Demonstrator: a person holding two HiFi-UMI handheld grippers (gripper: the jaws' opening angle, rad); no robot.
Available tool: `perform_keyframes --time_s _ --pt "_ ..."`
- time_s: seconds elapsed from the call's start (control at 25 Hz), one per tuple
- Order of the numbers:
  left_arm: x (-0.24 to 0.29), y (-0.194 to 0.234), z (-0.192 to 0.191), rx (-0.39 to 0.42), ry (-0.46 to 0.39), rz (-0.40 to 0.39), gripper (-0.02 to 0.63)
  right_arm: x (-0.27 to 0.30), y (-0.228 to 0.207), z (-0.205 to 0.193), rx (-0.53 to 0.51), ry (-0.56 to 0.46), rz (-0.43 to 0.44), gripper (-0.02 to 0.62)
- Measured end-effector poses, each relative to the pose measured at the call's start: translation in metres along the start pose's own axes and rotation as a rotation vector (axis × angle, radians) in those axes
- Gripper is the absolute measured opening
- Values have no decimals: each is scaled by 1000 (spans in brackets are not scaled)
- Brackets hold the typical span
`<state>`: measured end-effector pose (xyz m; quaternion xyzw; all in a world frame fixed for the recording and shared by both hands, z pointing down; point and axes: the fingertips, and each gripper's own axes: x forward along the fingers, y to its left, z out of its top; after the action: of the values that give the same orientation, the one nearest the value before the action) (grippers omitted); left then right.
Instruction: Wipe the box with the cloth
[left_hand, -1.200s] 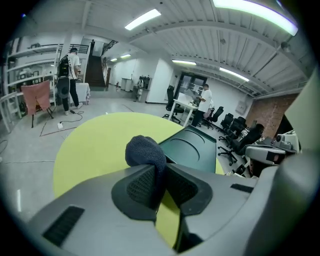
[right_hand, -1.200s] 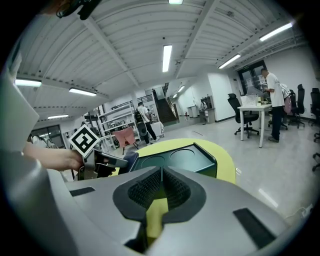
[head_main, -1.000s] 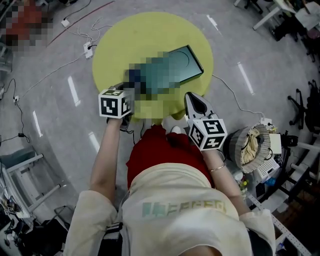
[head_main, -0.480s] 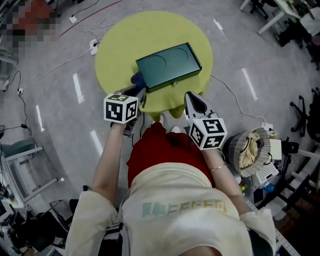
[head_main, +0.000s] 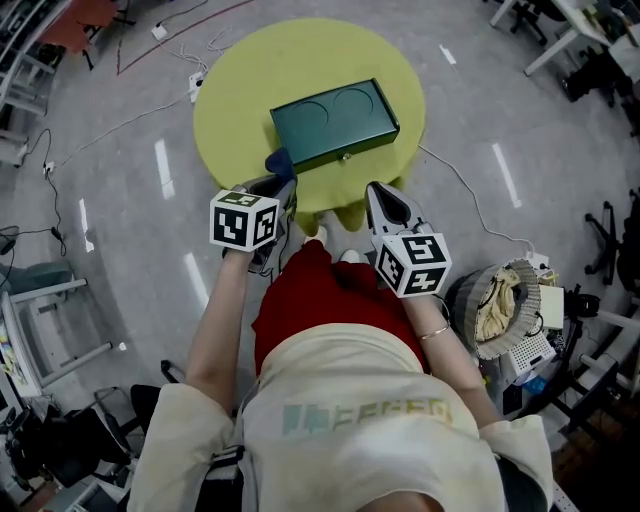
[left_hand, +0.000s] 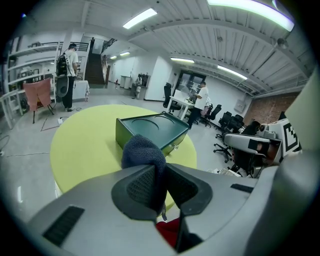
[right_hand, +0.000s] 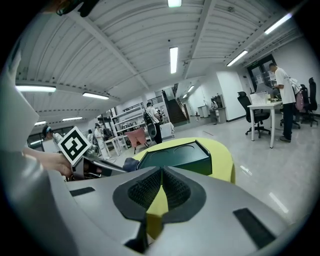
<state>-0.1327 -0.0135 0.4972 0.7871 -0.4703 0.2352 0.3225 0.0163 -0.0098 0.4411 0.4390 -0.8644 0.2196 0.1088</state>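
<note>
A dark green rectangular box (head_main: 335, 122) with two round marks in its lid lies on the round yellow-green table (head_main: 240, 80). My left gripper (head_main: 281, 178) is shut on a dark blue cloth (head_main: 279, 162), held just short of the box's near left corner. In the left gripper view the cloth (left_hand: 144, 152) bulges out above the jaws, with the box (left_hand: 150, 130) right behind it. My right gripper (head_main: 380, 195) is shut with nothing in it, near the table's front edge and short of the box (right_hand: 177, 156).
Cables (head_main: 130, 115) trail over the grey floor left of the table. A round basket (head_main: 500, 300) with cloth in it stands at the right. Office chairs (head_main: 610, 215) and desks line the room's right side. People stand far off in both gripper views.
My left gripper has moved forward and a little right with the cloth, closer to the box's corner. The right gripper has stayed where it was.
</note>
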Motion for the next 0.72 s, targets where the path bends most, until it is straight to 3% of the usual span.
perform_keyframes --time_s 0.44,0.72 --pt "4 -37 -14 65 73 -65 71 -16 -13 -5 20 -11 -6 38" --pt "27 -42 1 123 150 -69 71 -14 -29 -2 67 -13 -57 38"
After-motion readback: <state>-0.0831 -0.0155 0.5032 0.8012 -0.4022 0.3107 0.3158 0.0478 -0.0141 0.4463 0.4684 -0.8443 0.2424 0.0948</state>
